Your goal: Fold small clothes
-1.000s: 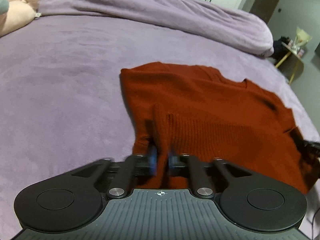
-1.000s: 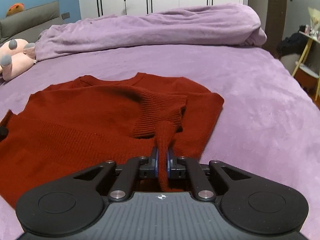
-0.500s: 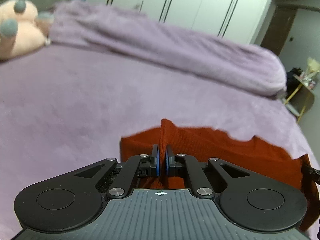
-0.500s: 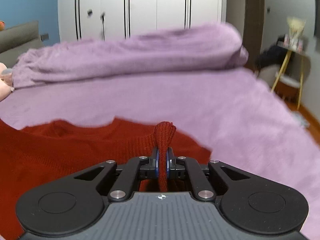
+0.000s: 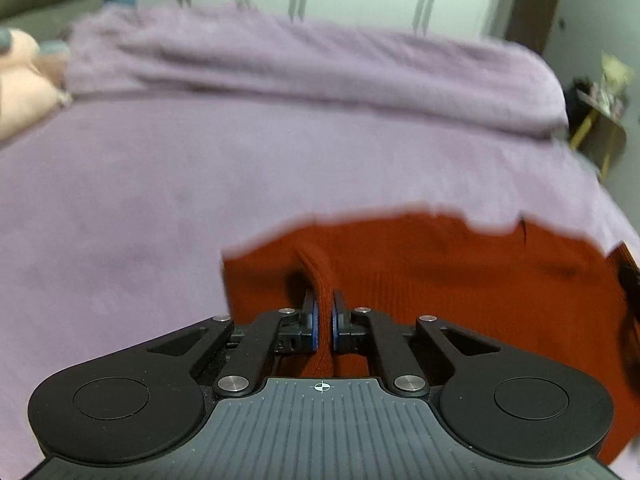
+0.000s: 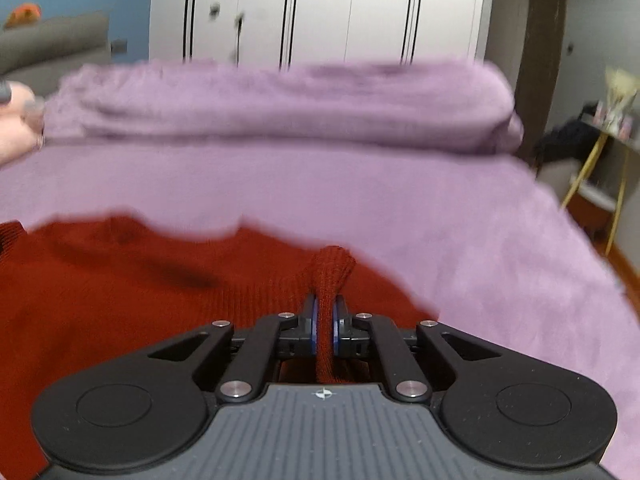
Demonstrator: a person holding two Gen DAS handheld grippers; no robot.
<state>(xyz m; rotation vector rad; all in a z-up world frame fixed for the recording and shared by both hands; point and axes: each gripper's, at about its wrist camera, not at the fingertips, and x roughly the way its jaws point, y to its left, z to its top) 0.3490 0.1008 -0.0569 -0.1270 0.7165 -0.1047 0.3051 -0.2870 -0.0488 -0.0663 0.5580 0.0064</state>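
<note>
A red sweater [image 5: 460,280] lies on the near part of a bed [image 5: 160,200] covered in a purple sheet, and both of its near corners are lifted off the sheet. The left hand-held gripper [image 5: 323,322] pinches a bunched fold of the knit at the sweater's left side, its blue-edged pads pressed together on the fabric. The right hand-held gripper [image 6: 324,326] does the same at the right side, where a ribbed tuft of red knit stands up just beyond the pads. Between the two grips the sweater spreads flat and wide across the sheet. Farther off, a rumpled purple blanket [image 6: 280,104] lies heaped across the whole far side of the bed. A peach plush toy [image 5: 20,88] sits at the far left, touching the blanket's end. Behind the bed stands a white wardrobe [image 6: 320,12] with dark vertical seams, and a grey headboard [image 6: 52,40] shows at the far left against a blue wall. To the far right, off the bed, a small side table [image 6: 600,152] on yellow legs carries several blurred things.
</note>
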